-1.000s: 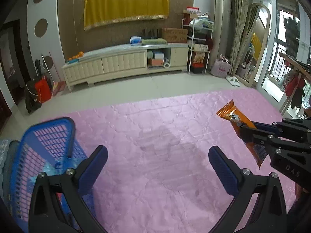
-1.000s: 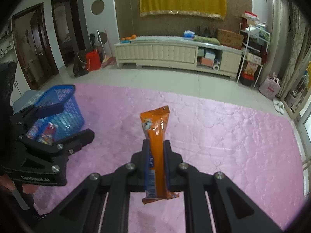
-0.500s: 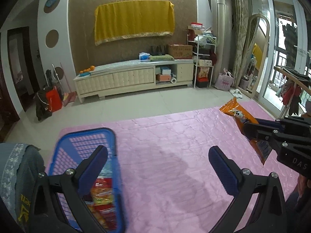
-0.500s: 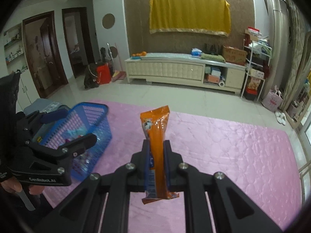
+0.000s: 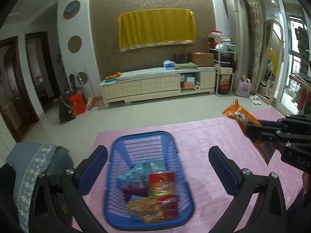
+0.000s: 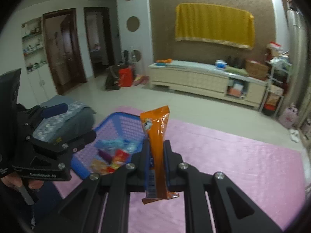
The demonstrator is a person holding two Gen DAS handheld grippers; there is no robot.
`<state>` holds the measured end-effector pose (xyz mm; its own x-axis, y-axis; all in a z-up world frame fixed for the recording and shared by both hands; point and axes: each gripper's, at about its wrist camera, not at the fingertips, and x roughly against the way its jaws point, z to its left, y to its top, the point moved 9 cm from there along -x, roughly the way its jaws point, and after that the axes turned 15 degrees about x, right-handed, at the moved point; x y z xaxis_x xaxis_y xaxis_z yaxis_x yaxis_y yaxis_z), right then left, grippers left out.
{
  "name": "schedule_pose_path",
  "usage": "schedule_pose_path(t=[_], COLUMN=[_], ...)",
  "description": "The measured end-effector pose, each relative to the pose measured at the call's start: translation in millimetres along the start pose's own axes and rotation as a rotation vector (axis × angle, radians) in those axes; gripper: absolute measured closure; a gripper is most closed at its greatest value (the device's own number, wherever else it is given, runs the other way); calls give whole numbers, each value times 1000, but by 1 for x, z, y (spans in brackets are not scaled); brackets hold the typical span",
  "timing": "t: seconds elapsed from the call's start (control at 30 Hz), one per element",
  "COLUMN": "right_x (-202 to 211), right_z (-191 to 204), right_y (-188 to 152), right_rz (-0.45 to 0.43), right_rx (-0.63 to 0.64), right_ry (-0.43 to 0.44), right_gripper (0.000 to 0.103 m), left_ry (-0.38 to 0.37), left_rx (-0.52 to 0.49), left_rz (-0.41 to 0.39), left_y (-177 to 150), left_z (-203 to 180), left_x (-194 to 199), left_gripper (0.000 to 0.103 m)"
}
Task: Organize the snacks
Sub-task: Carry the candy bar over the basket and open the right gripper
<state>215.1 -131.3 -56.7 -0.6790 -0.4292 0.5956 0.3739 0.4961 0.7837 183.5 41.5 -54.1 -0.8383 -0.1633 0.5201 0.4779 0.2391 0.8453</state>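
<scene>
Right wrist view: right claw [image 6: 157, 151] pinches an orange snack packet [image 6: 157, 136] upright, its top end raised above the pink quilted cover [image 6: 233, 155]. Left wrist view: left claw [image 5: 158, 163] spread wide with nothing between its fingers, above a blue basket [image 5: 147, 141] on the cover, which contains several snack packs [image 5: 155, 198]. The orange packet appears at right, well apart from the basket.

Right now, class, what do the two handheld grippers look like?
Both are black, angular frames with silver screws. The left gripper has blue pads on its fingers. The right gripper has blue-lined fingers too, and white lettering marks its side in the left view.
</scene>
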Motion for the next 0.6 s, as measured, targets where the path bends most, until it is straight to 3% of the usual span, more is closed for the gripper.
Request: schedule_pose_path(t=[0.27, 0.6], right_x=[-32, -87], right_z=[39, 73], right_y=[22, 27], right_rz=[21, 92], right_rx=[60, 100], right_ry=[44, 112], right_gripper=[86, 86], left_ry=[61, 116], left_rx=[77, 124], left_rz=[-2, 28], left_y=[1, -3], left_z=[69, 123], left_x=[9, -3], left_gripper=[0, 0])
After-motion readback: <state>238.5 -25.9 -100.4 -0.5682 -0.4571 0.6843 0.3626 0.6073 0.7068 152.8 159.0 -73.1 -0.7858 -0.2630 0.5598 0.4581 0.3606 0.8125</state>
